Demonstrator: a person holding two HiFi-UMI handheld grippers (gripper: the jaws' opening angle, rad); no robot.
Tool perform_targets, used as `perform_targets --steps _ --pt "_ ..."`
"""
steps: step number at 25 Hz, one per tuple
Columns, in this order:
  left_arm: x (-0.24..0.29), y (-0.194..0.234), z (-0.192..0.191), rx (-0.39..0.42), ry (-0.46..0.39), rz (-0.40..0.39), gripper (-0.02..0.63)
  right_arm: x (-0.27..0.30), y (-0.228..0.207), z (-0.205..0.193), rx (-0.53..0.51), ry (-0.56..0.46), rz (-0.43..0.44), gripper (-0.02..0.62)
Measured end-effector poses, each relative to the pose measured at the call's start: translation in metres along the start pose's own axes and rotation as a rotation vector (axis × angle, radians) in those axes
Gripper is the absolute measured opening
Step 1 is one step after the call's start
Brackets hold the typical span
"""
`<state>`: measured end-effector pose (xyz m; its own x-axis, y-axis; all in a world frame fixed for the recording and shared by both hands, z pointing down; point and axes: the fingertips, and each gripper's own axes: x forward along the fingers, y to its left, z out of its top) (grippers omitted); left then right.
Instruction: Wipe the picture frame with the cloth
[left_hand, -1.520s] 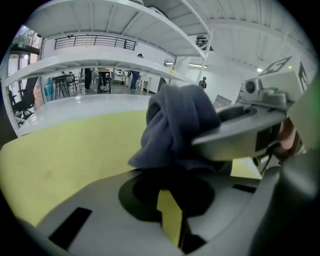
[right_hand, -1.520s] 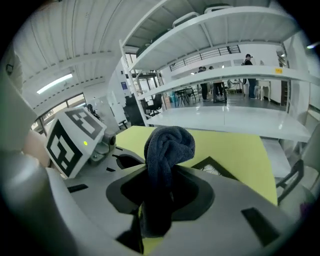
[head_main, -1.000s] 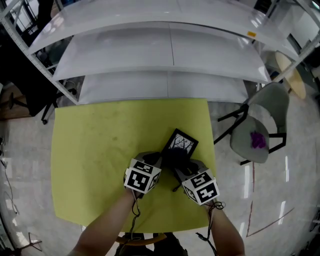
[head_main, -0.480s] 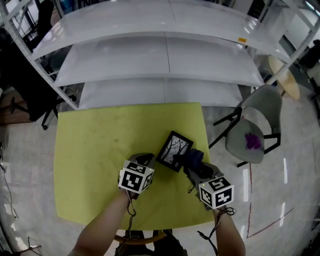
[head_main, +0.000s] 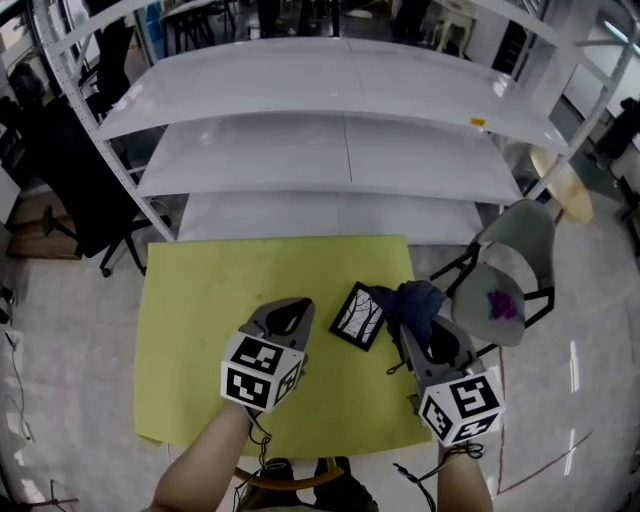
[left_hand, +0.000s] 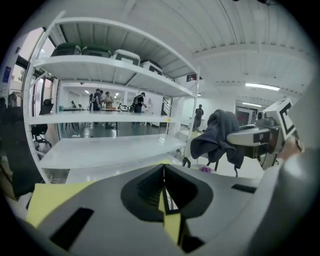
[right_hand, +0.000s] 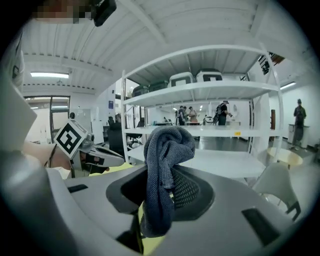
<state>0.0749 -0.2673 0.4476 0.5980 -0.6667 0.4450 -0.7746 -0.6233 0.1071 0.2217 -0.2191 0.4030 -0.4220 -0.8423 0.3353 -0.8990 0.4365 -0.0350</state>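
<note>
Head view alone for the picture frame (head_main: 357, 316): lay flat and unheld on the yellow surface (head_main: 190, 300), near its right edge. Left gripper view: left hand-held gripper (left_hand: 164, 175) pressed together on nothing. Right gripper view: right hand-held gripper (right_hand: 160, 190) clamped on the cloth (right_hand: 166, 150), bunched, tail dangling. Could have skidded the unpinned frame off that edge under a hard wipe; could have shed the loosely bunched cloth.

Bright, even indoor light comes from ceiling strip lamps (left_hand: 262, 86); white shelves (head_main: 340, 90) carry soft glare; the glossy floor (head_main: 590, 380) shows streaks; every view bows hard at the edges; black corners ring both gripper views; the cloth (right_hand: 162, 175) looks sharp, the jaws' near housings soft.
</note>
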Motion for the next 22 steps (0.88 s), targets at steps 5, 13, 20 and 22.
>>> perform_targets --steps 5,13,20,22 --pt "-0.062 -0.004 0.058 0.058 -0.14 0.03 0.008 -0.034 0.02 0.058 -0.02 -0.135 -0.032 0.115" --pt "-0.152 -0.017 0.107 0.118 -0.308 0.063 0.008 -0.096 0.067 0.105 -0.031 -0.282 -0.047 0.117" --pt "-0.189 -0.031 0.108 0.144 -0.359 0.075 0.008 -0.128 0.09 0.111 0.004 -0.329 -0.059 0.115" --pt "-0.193 -0.034 0.099 0.145 -0.346 0.074 0.008 -0.129 0.096 0.105 0.009 -0.311 -0.054 0.115"
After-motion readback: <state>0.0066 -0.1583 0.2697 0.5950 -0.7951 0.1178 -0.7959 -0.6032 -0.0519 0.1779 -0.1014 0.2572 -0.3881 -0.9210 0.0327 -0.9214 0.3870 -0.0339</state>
